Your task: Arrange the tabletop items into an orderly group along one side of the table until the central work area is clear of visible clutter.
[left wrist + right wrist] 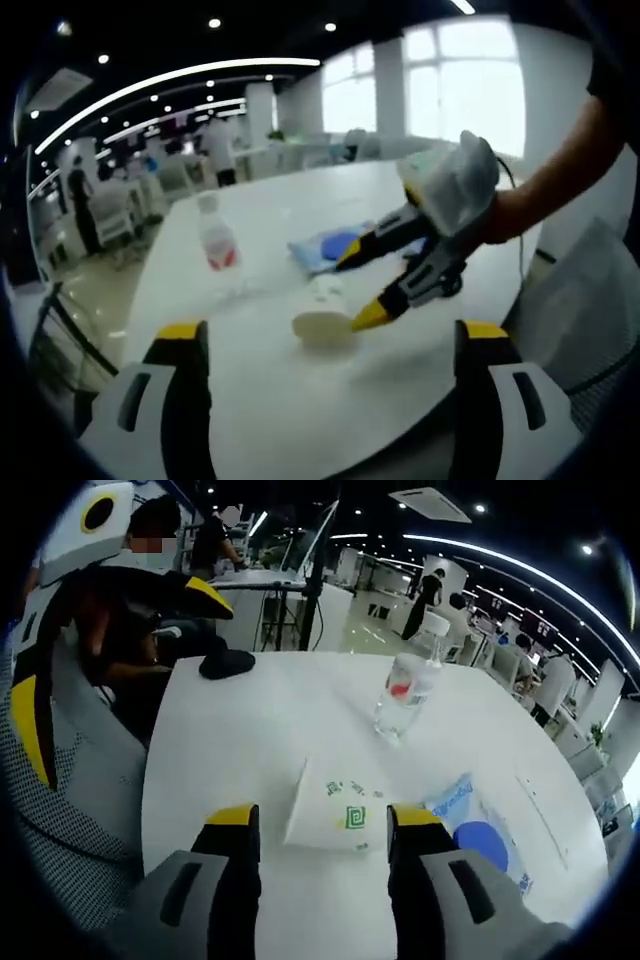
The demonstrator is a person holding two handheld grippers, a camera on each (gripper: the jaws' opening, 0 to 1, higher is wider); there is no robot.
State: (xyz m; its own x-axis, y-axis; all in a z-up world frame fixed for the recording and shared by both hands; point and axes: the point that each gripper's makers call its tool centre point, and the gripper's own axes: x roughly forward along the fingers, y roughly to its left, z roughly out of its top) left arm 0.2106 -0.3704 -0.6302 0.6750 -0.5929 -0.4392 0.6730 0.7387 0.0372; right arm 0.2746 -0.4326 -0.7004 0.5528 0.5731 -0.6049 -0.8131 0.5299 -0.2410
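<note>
Packet (338,808), soft, light and flat on the counter (250,740) at 12 o'clock from the right claw (322,825), whose jaws stand apart astride it, wants pinching at its near edge; left claw (325,335) gapes too.

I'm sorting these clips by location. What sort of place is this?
Most likely a large open-plan office: rows of desks with people at them, strip ceiling lights, big windows, and a white table in front.
</note>
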